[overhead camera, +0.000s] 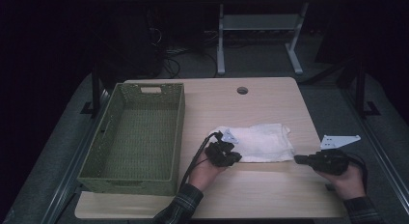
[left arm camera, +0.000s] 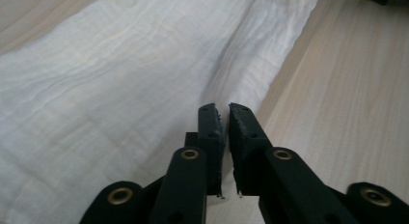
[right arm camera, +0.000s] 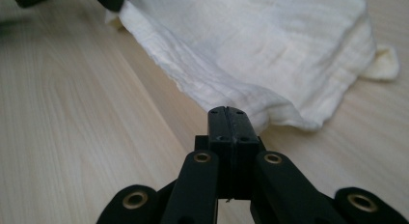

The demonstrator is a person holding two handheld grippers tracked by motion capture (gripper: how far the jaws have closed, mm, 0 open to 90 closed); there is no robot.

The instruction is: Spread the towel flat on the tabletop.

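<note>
Folded white cloth (overhead camera: 260, 142) lies flat on the table (overhead camera: 270, 195), right of the green basket (overhead camera: 140, 132). Left gripper (left arm camera: 225, 108), jaws almost closed with a thin gap, sits at the cloth's near-left edge. Right gripper (right arm camera: 226, 110), jaws clenched on nothing, points at its near-right corner.

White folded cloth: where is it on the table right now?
In the high view the white folded cloth lies on the light wooden table, right of the green woven basket, between the left tongs and the right tongs.
</note>
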